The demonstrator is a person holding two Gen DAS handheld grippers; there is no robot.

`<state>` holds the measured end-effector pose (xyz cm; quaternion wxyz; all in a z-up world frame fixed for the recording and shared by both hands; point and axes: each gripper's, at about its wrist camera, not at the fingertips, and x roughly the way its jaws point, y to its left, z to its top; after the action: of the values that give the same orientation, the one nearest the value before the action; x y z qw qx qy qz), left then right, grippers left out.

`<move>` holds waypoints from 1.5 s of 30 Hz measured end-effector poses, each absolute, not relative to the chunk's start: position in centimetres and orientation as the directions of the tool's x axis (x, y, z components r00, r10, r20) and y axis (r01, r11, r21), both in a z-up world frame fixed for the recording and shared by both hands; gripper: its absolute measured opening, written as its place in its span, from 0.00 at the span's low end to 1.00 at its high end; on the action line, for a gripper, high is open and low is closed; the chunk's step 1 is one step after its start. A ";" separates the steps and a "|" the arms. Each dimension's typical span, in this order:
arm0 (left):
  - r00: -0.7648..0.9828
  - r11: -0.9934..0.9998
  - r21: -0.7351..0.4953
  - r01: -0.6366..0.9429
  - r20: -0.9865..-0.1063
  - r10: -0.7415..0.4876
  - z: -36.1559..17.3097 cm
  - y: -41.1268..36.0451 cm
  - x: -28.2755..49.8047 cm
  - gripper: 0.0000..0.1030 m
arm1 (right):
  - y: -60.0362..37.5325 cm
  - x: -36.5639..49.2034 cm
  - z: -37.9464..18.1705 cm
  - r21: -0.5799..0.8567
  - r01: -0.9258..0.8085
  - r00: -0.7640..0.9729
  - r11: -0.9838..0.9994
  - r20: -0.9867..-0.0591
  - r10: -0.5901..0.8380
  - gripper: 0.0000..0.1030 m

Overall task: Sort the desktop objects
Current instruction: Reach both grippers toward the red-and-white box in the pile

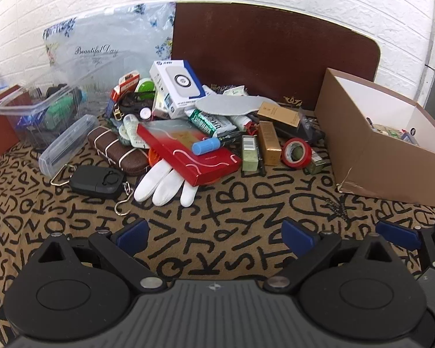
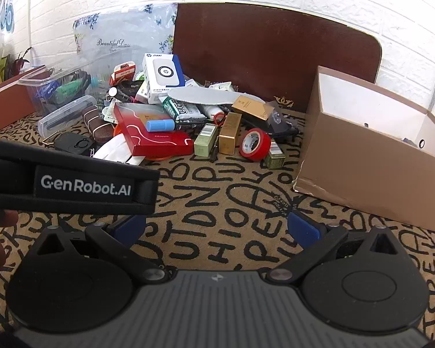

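Note:
A heap of desk clutter lies mid-table: a red flat box (image 1: 188,149) with a blue cylinder (image 1: 206,146) on it, a white glove (image 1: 163,182), a black hanging scale (image 1: 97,181), a brown glasses case (image 1: 117,150), a red tape roll (image 1: 296,153), a gold box (image 1: 269,142) and a white-blue carton (image 1: 178,84). My left gripper (image 1: 214,236) hovers open over bare mat, well short of the heap. My right gripper (image 2: 216,226) is open too, nothing between its fingers; the red tape roll (image 2: 255,144) lies ahead of it.
A brown cardboard box (image 1: 371,159) with small items inside stands at the right. A clear plastic tub (image 1: 40,113) and a clear pen case (image 1: 68,145) sit at the left. The lettered mat (image 1: 232,203) covers the table. The left gripper's black body (image 2: 72,187) crosses the right wrist view.

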<state>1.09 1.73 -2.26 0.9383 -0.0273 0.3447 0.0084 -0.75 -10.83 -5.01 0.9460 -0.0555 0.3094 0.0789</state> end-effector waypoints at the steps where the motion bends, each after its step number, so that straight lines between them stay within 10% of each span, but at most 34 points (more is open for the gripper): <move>1: 0.760 0.998 -0.045 -0.037 -0.650 -0.001 -2.4 1.8 1.2 0.98 | -10.8 -0.7 -5.1 -0.056 -0.185 0.795 0.981 -0.596 0.116 0.98; 45: 0.745 0.950 -0.293 -0.109 -0.657 -0.117 -5.6 10.7 15.0 0.75 | -4.8 16.7 -9.8 0.067 -0.584 0.650 0.809 -0.559 0.515 0.98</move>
<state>14.95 10.69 -5.59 0.9206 -0.1583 0.3570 -0.0023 16.75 -4.76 -9.81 0.9064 -0.0593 0.2883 0.3030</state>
